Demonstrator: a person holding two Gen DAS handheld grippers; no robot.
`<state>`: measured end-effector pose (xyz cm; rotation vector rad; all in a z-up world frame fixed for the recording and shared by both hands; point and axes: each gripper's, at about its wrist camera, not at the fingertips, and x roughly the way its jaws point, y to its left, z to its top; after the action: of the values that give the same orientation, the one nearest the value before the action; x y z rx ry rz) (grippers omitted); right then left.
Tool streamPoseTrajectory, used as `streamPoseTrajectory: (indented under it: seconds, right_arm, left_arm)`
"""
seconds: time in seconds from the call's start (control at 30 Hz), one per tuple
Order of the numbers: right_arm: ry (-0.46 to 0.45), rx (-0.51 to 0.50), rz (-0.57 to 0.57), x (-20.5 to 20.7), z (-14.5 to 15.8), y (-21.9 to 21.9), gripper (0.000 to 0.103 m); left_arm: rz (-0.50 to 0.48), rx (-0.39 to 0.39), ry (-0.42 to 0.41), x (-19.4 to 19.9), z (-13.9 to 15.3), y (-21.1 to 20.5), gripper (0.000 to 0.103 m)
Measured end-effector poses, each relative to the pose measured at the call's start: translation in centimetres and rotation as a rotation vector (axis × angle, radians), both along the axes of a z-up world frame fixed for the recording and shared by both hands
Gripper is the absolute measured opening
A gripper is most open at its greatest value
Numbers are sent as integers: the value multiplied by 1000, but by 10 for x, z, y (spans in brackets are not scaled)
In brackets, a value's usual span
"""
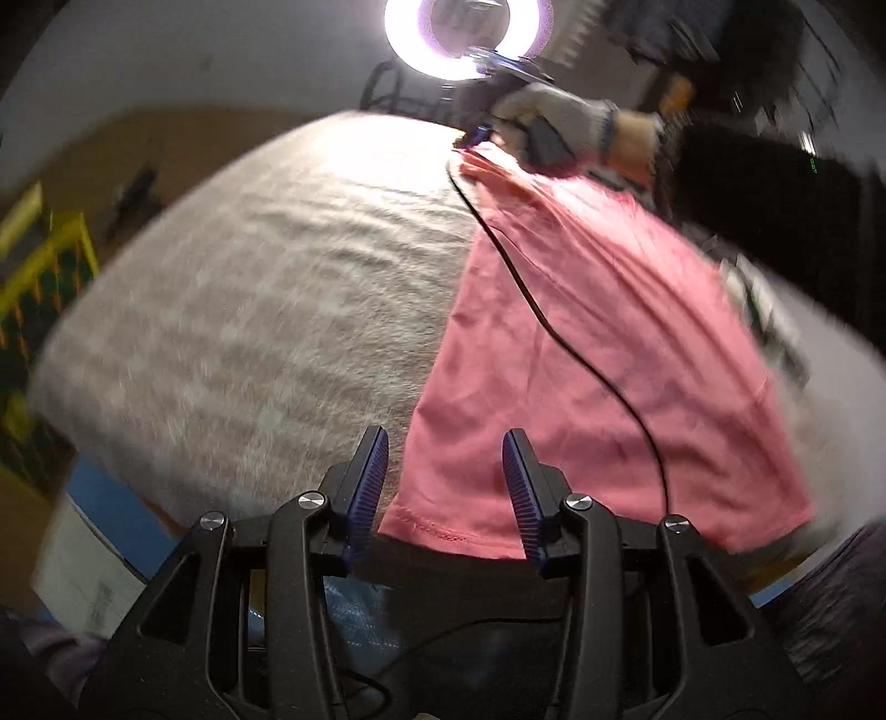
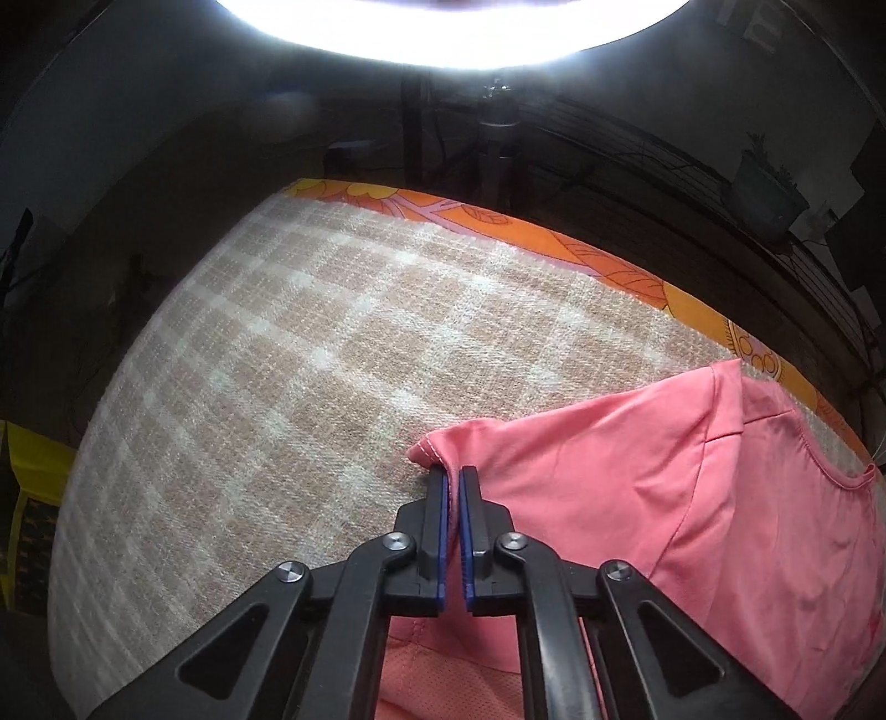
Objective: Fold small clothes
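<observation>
A pink shirt lies spread on a beige checked blanket. My left gripper is open over the shirt's near hem corner; the cloth lies between the blue pads, which stand apart from it. In the right wrist view my right gripper is shut on a sleeve edge of the pink shirt, with fabric pinched between the pads. The left wrist view shows a gloved hand holding that gripper at the shirt's far end. A black cable runs across the shirt.
The blanket lies on an orange floral sheet at the far edge. A bright ring light stands beyond the bed. Yellow furniture sits at the left. A dark sleeve reaches in at right.
</observation>
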<state>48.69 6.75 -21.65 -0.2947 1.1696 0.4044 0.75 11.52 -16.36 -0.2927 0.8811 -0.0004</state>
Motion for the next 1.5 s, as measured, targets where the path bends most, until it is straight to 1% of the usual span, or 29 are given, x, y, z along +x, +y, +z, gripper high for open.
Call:
streamPoseTrajectory:
  seconds: [0.03, 0.1, 0.13, 0.17, 0.2, 0.23, 0.3, 0.37, 0.4, 0.43, 0.5, 0.57, 0.6, 0.67, 0.73, 0.8, 0.83, 0.9, 0.93, 0.97, 1.0, 1.07, 1.13, 1.23, 1.3, 1.4, 1.43, 1.47, 1.5]
  right_arm:
    - [2, 8, -1, 2, 1, -1, 0]
    - [2, 24, -4, 3, 3, -1, 0]
    - [4, 36, -5, 4, 5, -2, 0]
    - [3, 44, -6, 4, 6, -2, 0]
    - [0, 49, -2, 4, 9, -2, 0]
    - [-4, 50, 1, 5, 9, -1, 0]
    - [-19, 65, -10, 7, 16, -2, 0]
    - [-20, 124, -34, 12, 27, -7, 0]
    - [-26, 148, -39, 14, 33, -8, 0]
    - [-39, 158, -38, 16, 38, -7, 0]
    - [-59, 146, -30, 16, 41, -6, 0]
    - [-59, 110, -29, 19, 31, -5, 0]
    - [-53, 106, -33, 19, 25, -4, 0]
    - [-42, 176, -47, 20, 26, -10, 0]
    - [-52, 233, -80, 24, 29, -18, 0]
    - [-39, 176, -86, 29, 17, -17, 0]
    - [-28, 148, -72, 29, 10, -15, 0]
    - [-7, 146, -23, 25, 5, -13, 0]
    - [-4, 147, -19, 23, 5, -13, 0]
    - [0, 151, -13, 22, 6, -14, 3]
    - [3, 149, -12, 22, 9, -14, 3]
    - [5, 154, -4, 18, 17, -16, 38]
    - [-2, 139, 22, 13, 25, -13, 41]
    - [23, 107, 58, 5, 25, -3, 41]
    - [46, 65, 67, 1, 18, 5, 41]
    - [53, -12, 89, -5, 2, 15, 41]
    - [43, -51, 93, -8, -3, 18, 40]
    - [34, -67, 92, -9, -7, 19, 37]
    - [22, -71, 92, -11, -8, 19, 37]
  left_arm:
    - [-11, 30, 16, 1, -3, -4, 41]
    - [-41, 82, 52, 6, -12, -12, 26]
    - [-48, 115, 75, 7, -17, -15, 11]
    - [-46, 140, 78, 7, -20, -17, 5]
    - [-39, 148, 70, 6, -19, -18, 1]
    - [-28, 134, 65, 5, -17, -14, 0]
    - [33, 70, 54, 1, -13, 2, 0]
    - [106, -46, 38, -5, -10, 27, 0]
    - [136, -77, 32, -7, -9, 36, 0]
    - [155, -91, 31, -8, -9, 40, 0]
    - [149, -109, 43, -8, -12, 39, 0]
    - [126, -96, 59, -7, -15, 32, 0]
    - [126, -110, 55, -9, -13, 31, 0]
    - [161, -148, 33, -14, -8, 38, 0]
    - [196, -185, 47, -15, -14, 47, 0]
    - [192, -204, 86, -14, -23, 47, 0]
    - [185, -196, 83, -15, -22, 44, 0]
    - [164, -160, 53, -17, -14, 39, 0]
    - [163, -144, 40, -18, -10, 38, 0]
    - [162, -137, 36, -12, -10, 39, 3]
    - [161, -140, 30, -12, -10, 40, 7]
    - [156, -166, 8, -14, -6, 42, 33]
    - [135, -171, -3, -12, -4, 38, 48]
    - [83, -121, 38, -2, -10, 24, 49]
    - [54, -95, 77, 3, -16, 16, 48]
    - [92, -52, 55, -1, -11, 19, 46]
    - [104, -41, 53, -3, -12, 21, 39]
    - [110, -8, 78, -3, -16, 22, 28]
    - [113, 39, 115, -2, -22, 21, 23]
